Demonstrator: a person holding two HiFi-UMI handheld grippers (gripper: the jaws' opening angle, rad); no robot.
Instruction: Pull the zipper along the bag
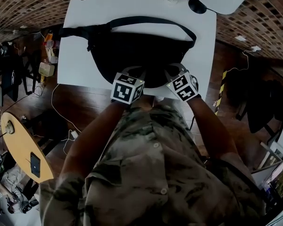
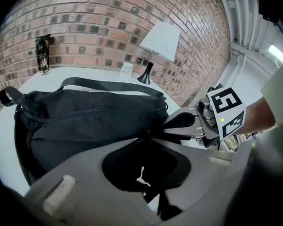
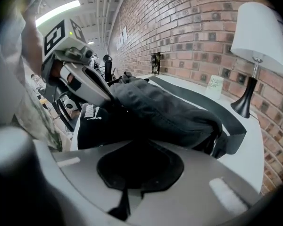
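A black waist bag [image 1: 141,51] with a long strap [image 1: 146,20] lies on the white table [image 1: 85,22]. Both grippers are at its near edge, close together. My left gripper [image 1: 136,73] is shut on black fabric with a small white logo [image 2: 141,175], pinched between its grey jaws [image 2: 147,132]. To its right, my right gripper [image 1: 173,72] is shut on a fold of the same bag [image 3: 137,142]. Each gripper shows in the other's view: the right one [image 2: 191,124] and the left one [image 3: 87,86]. A zipper line [image 2: 85,109] runs along the bag's side. I cannot make out the pull.
A white lamp [image 2: 161,41] with a black base [image 1: 197,6] stands at the table's far right, a small card [image 2: 127,68] beside it. A dark can [image 2: 43,53] stands at the far left, before a brick wall. A round wooden table [image 1: 19,145] stands on the floor, left.
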